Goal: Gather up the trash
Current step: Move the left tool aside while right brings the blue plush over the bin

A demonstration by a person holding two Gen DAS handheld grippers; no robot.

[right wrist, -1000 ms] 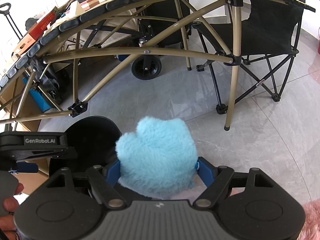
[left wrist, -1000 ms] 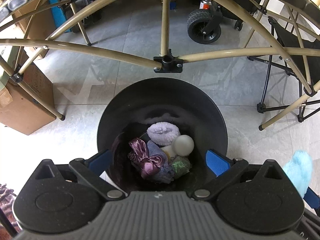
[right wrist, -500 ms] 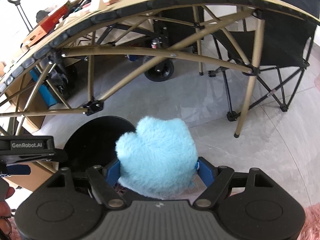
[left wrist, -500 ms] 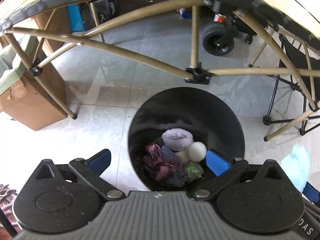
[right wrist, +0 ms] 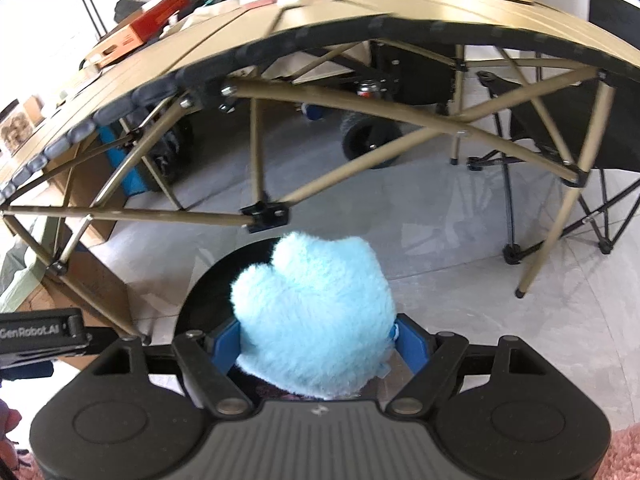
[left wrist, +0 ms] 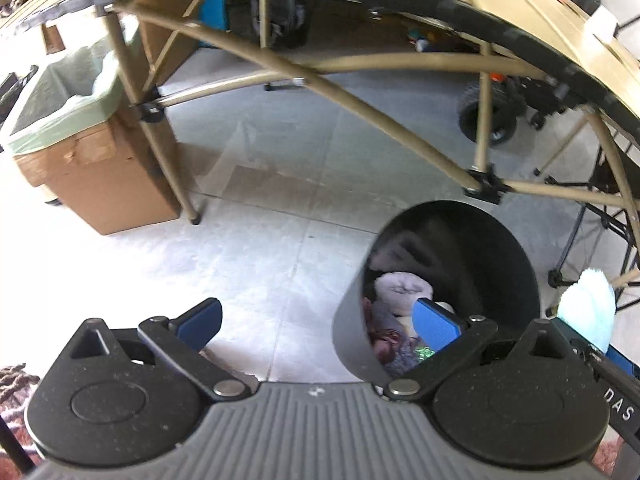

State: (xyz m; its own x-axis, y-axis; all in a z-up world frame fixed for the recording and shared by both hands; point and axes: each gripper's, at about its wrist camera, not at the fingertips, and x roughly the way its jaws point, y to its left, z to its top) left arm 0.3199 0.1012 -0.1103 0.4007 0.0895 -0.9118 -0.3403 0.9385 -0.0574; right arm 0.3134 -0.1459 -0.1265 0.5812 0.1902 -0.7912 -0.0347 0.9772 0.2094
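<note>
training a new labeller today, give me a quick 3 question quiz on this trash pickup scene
1. True or false: the right gripper is shut on the fluffy blue item.
2. Which best fits the left gripper? A) open with nothing between its fingers B) shut on a white ball C) shut on the bin rim
3. Fill in: the black bin already holds several items, among them a pale ______ fluffy ring.

Key: 1 true. 2 A. 3 purple (lilac).
</note>
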